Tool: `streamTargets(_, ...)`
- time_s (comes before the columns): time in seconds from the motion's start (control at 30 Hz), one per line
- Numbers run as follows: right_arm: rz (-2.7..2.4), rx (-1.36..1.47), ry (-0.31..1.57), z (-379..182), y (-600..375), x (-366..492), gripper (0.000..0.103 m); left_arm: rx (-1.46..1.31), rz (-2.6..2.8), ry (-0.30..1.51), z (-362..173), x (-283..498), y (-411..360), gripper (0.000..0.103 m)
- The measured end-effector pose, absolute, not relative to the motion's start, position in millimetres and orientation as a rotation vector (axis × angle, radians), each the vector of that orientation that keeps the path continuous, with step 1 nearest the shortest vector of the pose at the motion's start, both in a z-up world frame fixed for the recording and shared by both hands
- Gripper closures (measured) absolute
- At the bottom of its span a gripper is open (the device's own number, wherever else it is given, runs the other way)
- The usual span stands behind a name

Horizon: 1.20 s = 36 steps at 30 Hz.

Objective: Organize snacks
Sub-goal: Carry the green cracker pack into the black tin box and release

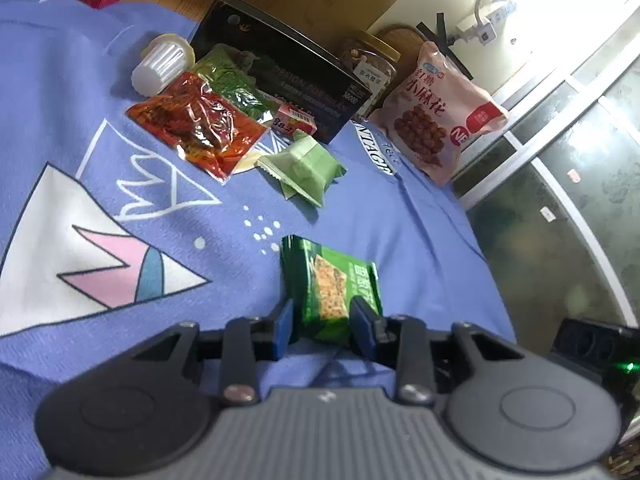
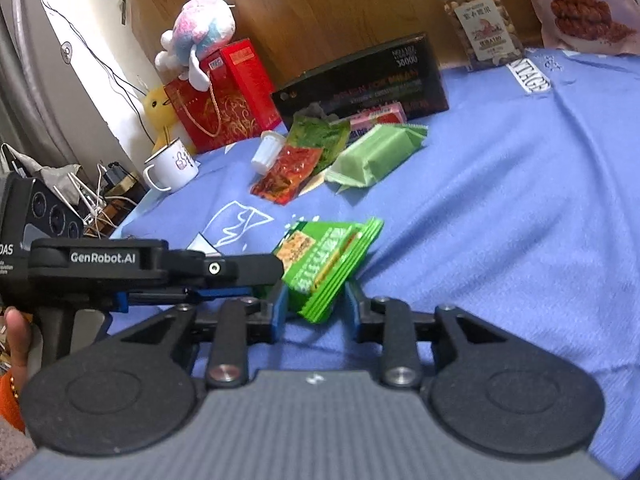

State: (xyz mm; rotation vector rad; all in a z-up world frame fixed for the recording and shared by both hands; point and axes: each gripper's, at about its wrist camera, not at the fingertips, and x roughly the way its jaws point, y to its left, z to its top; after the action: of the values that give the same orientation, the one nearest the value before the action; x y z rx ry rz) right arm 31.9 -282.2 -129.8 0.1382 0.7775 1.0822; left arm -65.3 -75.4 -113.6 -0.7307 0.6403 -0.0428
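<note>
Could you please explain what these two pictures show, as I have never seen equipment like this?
There is no robot here. A person holds a hand-operated claw in each hand, and each claw carries a wide-angle camera looking forward along its two fingers. One picture looks along the left claw, the other along the right claw, which also shows the left claw from the side, with the person's hand on its grip.

On the blue cloth lie a red packet, a pale green packet, a black box, a jar, a pink bag and a mug.

Both claws appear to pinch the same stack of green packets, each at its own end.
</note>
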Motion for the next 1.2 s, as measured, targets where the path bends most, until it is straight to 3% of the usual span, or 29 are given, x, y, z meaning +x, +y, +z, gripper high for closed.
streamTargets(0.13, 1.102, 0.121, 0.771, -129.6, -284.4, 23.8, 0.066, -0.715, -0.062, 0.646, -113.3, -66.6, -77.9, 0.072)
streamTargets(0.23, 1.087, 0.100, 0.770, -127.4, -282.3, 21.5, 0.078, -0.691, -0.060, 0.634, -111.1, -67.9, -81.8, 0.071)
streamTargets(0.37, 1.092, 0.128, 0.709, -114.7, -281.3, 23.8, 0.078, -0.714, -0.076, 0.565, -99.0, -67.2, -71.9, 0.070)
streamTargets(0.77, 1.099, 0.201, 0.509, -55.4, -201.2, 116.4, 0.078, -0.596, 0.008, 0.351, -18.9, 16.6, -0.2, 0.070)
streamTargets(1.1, 1.043, 0.151, 0.578, -65.3, -122.9, 189.1, 0.075, -0.571, 0.160, 0.428, -30.8, 108.0, 47.9, 0.068)
streamTargets(1.2, 1.009, 0.118, 0.549, -64.8, -121.3, 183.8, 0.067, -0.572, 0.178, 0.431, -29.1, 99.6, 53.0, 0.065)
